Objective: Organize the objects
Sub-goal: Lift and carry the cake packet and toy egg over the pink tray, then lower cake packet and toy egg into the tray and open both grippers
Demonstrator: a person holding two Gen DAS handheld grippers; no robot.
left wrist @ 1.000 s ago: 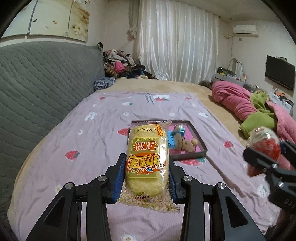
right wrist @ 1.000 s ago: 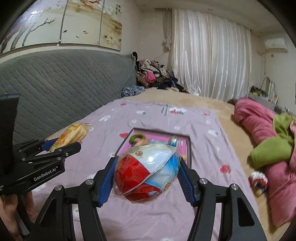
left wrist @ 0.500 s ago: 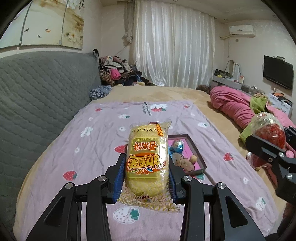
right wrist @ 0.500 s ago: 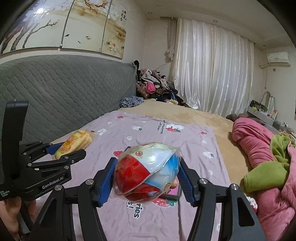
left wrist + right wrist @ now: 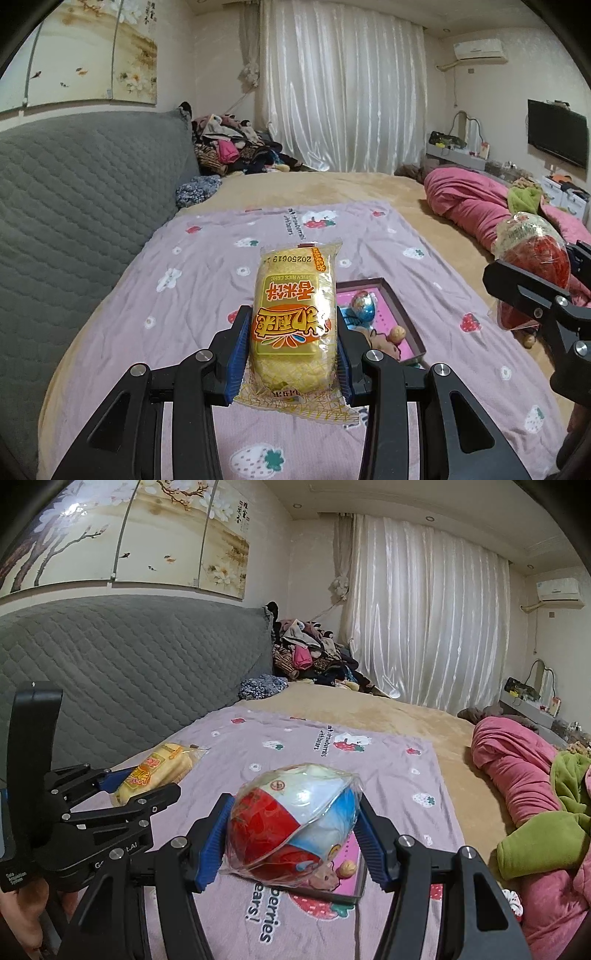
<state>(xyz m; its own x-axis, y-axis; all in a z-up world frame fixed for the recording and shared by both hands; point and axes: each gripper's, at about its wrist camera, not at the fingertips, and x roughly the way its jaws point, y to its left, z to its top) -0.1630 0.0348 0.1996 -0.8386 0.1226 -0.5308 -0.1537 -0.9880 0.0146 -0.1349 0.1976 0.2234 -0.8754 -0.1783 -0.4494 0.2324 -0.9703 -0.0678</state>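
Grey quilted cover: headboard point(image 5: 74, 192) far left of both tools, upright behind the bed.
Wall art: painted panels point(image 5: 122, 531) above the headboard, flowers + small fish.
Clothes pile: heap point(image 5: 236, 151) ahead-left, at headboard's far end by the curtain point(image 5: 343, 96).
Bedspread: lilac sheet w/ strawberry print point(image 5: 207, 273) under both tools, tan blanket beyond it.
L gripper point(image 5: 291, 343): blue pads pressed on both sides of a yellow rice-cake pack point(image 5: 293, 321); pack held clear of the sheet, long axis pointing fwd, print upside down to the cam.
Tray: dark-rimmed pink tray point(image 5: 402, 314) just ahead-right of L gripper, lying on the sheet; holds a blue-red foil egg point(image 5: 364, 306) + small brownish bits, can't tell what they are.
R gripper point(image 5: 291, 834): blue pads clamped on a red/white/blue ball in clear wrap point(image 5: 295, 816), held above the tray's near edge; seen from L cam it sits off to the right.
Person: hand point(image 5: 22, 912) at bottom left of R cam, gripping L tool's handle.
Far right: pink quilt point(image 5: 517, 771) + green cloth point(image 5: 543, 834) bunched on the bed; TV point(image 5: 557, 133) and AC unit point(image 5: 478, 50) on the wall.
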